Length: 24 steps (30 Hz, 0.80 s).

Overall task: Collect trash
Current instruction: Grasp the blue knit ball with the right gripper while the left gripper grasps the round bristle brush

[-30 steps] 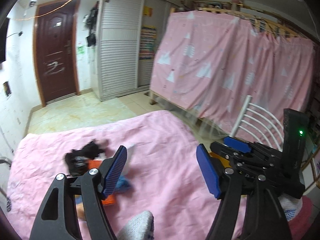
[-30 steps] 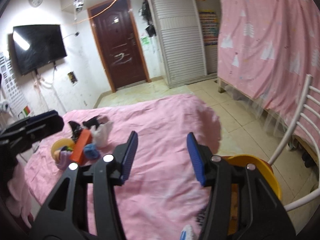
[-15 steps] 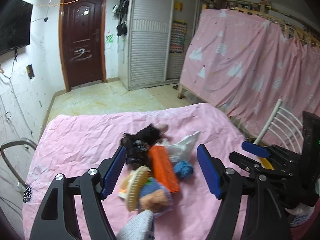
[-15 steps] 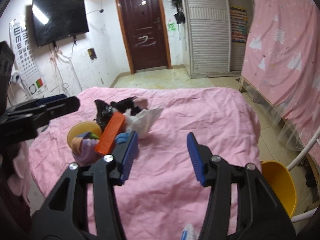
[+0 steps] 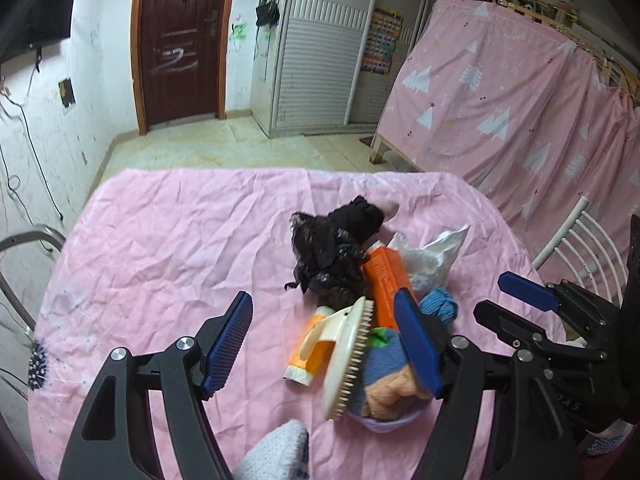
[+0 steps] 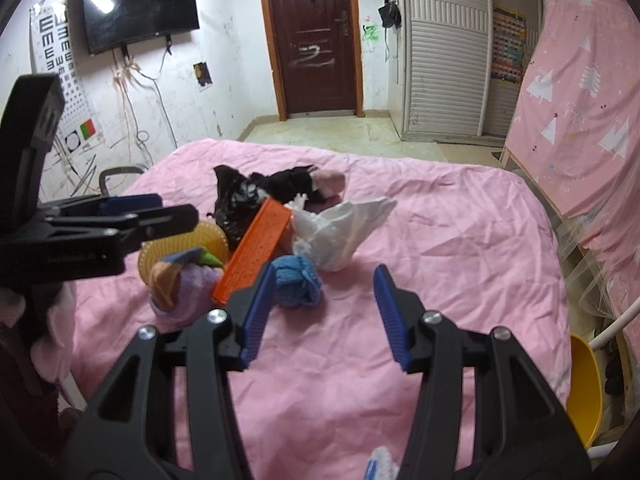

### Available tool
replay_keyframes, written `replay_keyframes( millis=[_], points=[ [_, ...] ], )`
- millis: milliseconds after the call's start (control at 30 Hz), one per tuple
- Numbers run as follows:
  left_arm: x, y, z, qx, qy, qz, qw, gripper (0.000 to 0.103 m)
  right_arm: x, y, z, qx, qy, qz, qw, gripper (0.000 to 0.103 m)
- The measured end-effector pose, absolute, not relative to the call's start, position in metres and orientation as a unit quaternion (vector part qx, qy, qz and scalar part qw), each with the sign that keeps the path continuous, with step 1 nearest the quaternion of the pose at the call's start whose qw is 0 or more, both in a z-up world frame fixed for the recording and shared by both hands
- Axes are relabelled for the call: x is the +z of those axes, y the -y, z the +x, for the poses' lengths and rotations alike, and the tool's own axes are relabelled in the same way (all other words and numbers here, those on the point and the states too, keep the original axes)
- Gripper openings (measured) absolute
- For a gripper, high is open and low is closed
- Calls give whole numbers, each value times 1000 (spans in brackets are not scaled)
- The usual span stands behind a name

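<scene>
A pile of litter lies on the pink bed cover (image 5: 160, 248): a black plastic bag (image 5: 332, 248), an orange box (image 5: 384, 280), crumpled white plastic (image 5: 432, 252), a blue knitted ball (image 5: 440, 306), a cream brush (image 5: 348, 360), an orange tube (image 5: 308, 356) and a purple-and-peach soft bundle (image 5: 392, 388). My left gripper (image 5: 324, 344) hovers open just above the pile's near side, nothing between its pads. My right gripper (image 6: 324, 316) is open too, over bare cover beside the blue ball (image 6: 298, 280) and the orange box (image 6: 256, 252). The white plastic (image 6: 340, 232) lies just beyond it.
A white metal chair (image 5: 576, 240) stands beside the bed's right edge, with a yellow bin (image 6: 584, 384) on the floor there. A pink curtain (image 5: 500, 100) hangs to the right. A metal frame (image 5: 24, 240) stands at the bed's left edge. Tiled floor (image 5: 224, 144) leads to a brown door.
Both grippers have swung left across the bed and dropped toward the pile, which now sits close in front of them. Their jaws stand as wide as before.
</scene>
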<state>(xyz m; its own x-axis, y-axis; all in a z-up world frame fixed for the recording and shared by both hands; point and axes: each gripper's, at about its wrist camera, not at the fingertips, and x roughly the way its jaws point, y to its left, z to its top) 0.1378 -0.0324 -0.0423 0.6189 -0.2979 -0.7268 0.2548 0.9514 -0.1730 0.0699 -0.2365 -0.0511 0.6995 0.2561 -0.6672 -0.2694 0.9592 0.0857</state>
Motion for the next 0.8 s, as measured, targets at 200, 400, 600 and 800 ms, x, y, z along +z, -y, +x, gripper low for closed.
replay_keyframes(
  millis=[200, 400, 600, 800],
  points=[
    [-59, 26, 145, -152, -425, -35, 892, 63, -59, 225, 78, 144, -375, -22, 916, 49],
    [-72, 21, 144, -162, -438, -39, 884, 46, -68, 214, 88, 144, -392, -33, 908, 49],
    [-72, 18, 138, -181, -431, -51, 883, 22, -74, 205, 94, 147, -405, -42, 901, 49],
    [-64, 5, 133, -178, -418, -70, 888, 20, -78, 201, 97, 152, -415, -45, 896, 46]
  ],
)
